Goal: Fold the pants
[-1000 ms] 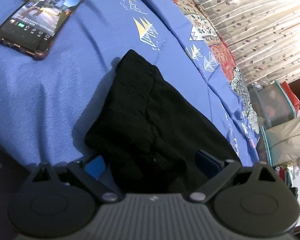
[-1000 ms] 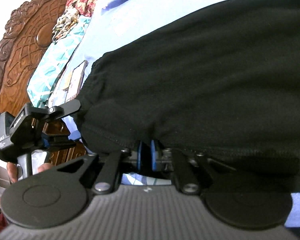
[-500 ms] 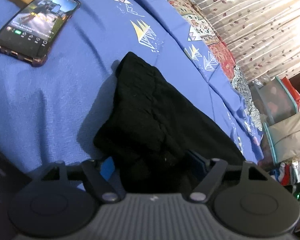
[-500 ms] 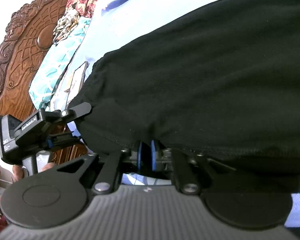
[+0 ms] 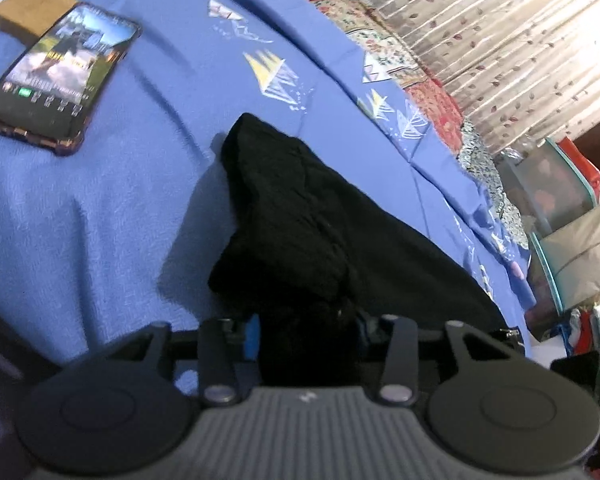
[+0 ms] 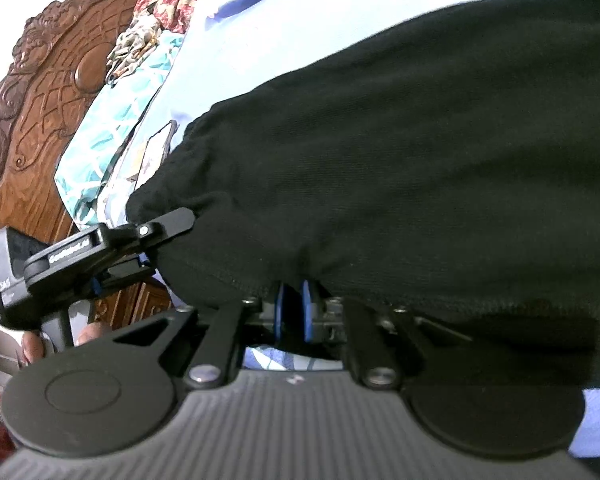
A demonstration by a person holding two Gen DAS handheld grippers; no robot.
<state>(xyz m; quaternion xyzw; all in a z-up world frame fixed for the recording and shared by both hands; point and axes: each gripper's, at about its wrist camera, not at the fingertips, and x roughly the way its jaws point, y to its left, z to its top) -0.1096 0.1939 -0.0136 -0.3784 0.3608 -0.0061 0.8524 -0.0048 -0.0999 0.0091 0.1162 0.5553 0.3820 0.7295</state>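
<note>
Black pants [image 5: 300, 216] lie bunched on the blue bedsheet [image 5: 100, 208]. In the left wrist view my left gripper [image 5: 308, 332] is closing its jaws, and a thick fold of the pants fills the gap between the blue pads [image 5: 253, 336]. The right wrist view shows the pants [image 6: 400, 152] spread wide. There my right gripper [image 6: 293, 304] pinches their stitched hem between nearly touching pads [image 6: 278, 314], and its jaws are opening slightly. My left gripper [image 6: 160, 244] also shows there, at the pants' left corner.
A phone [image 5: 56, 76] with a lit screen lies on the sheet at the far left beside a brown box [image 5: 28, 12]. A carved wooden headboard [image 6: 52, 92] stands left. Curtains [image 5: 500, 28] and plastic boxes [image 5: 548, 192] lie beyond the bed's far edge.
My left gripper's jaws have come together from wide apart onto the bunched pants. The right gripper has kept its pinch on the hem and barely moved.
</note>
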